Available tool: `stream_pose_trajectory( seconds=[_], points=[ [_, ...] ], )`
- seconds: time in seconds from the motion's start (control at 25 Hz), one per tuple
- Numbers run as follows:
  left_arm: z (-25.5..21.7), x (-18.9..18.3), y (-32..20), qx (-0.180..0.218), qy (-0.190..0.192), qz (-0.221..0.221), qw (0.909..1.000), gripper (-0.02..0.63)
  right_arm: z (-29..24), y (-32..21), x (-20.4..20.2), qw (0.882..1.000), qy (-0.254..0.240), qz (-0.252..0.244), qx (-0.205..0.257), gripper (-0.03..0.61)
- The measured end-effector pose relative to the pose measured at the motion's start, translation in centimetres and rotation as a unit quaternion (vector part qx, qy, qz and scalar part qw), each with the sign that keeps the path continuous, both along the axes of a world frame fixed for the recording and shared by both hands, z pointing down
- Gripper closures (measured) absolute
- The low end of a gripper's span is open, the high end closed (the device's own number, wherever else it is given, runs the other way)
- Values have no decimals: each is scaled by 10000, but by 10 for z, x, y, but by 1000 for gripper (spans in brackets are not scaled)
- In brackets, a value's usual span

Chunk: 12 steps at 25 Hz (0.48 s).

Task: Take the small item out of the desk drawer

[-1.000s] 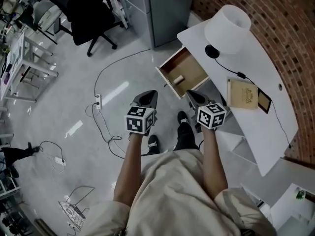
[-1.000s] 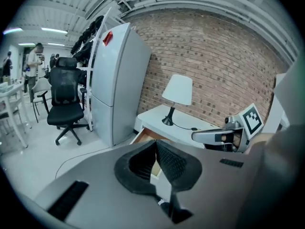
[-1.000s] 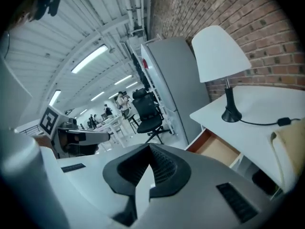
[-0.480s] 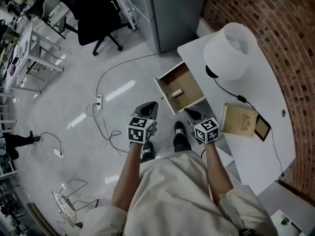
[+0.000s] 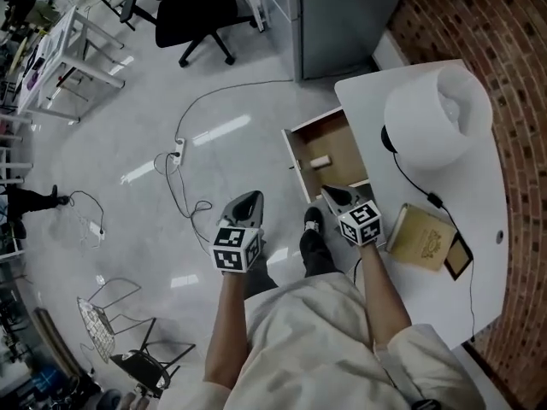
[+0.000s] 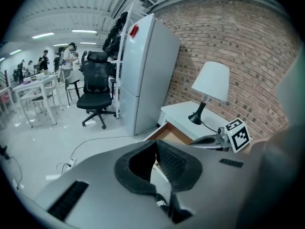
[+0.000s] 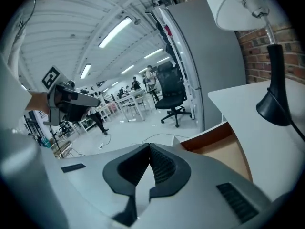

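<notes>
The wooden desk drawer [image 5: 301, 162] stands pulled out of the white desk [image 5: 479, 229]. A small pale item [image 5: 320, 161] lies on its floor. In the head view my right gripper [image 5: 330, 194] is shut and empty, its tip at the drawer's near wall, a short way from the item. My left gripper [image 5: 249, 207] hangs over the floor to the left of the drawer, also shut with nothing in it. The left gripper view shows its own jaws [image 6: 156, 142] closed and the drawer's edge [image 6: 171, 133] beyond. In the right gripper view the jaws [image 7: 149, 147] meet beside the drawer [image 7: 224, 149].
A white-shaded lamp [image 5: 436, 114] stands on the desk behind the drawer, its cord running toward a tan book [image 5: 423, 237] and a dark tablet [image 5: 458, 256]. A grey cabinet [image 5: 342, 15] and a black office chair [image 5: 192, 7] stand farther off. Cables and a power strip [image 5: 178, 154] lie on the floor.
Both grippers have sunk lower. The right one has come down close to the drawer's near wall. The left one has dropped and tilted a little beside it.
</notes>
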<state>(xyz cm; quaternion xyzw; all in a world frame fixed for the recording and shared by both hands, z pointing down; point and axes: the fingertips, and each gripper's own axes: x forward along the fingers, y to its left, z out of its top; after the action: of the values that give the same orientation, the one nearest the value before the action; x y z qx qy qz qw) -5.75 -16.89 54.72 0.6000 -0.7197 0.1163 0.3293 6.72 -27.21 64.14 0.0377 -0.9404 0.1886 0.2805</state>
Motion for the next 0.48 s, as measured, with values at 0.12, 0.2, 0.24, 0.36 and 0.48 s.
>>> stream_pose_trajectory(
  seconds=[0.12,0.2,0.24,0.36,0.48],
  points=[
    [19,-6,11,-63,53,-349,9994,597,17,-15,-12,9990,228,-207,311,552],
    [33,-3,18,-120,137,-445,9988,597,29,-15,-17,9965,454,-436,553,552],
    [40,-1,21,-138,203,-457,9987,597,35,-13,-20,9948,554,-548,661,552],
    [58,7,11,-89,369,-393,9985,597,51,-15,-27,9899,751,-777,918,552],
    [81,20,-4,-22,469,-83,9989,597,67,-17,-35,9850,924,-950,1102,552]
  ],
)
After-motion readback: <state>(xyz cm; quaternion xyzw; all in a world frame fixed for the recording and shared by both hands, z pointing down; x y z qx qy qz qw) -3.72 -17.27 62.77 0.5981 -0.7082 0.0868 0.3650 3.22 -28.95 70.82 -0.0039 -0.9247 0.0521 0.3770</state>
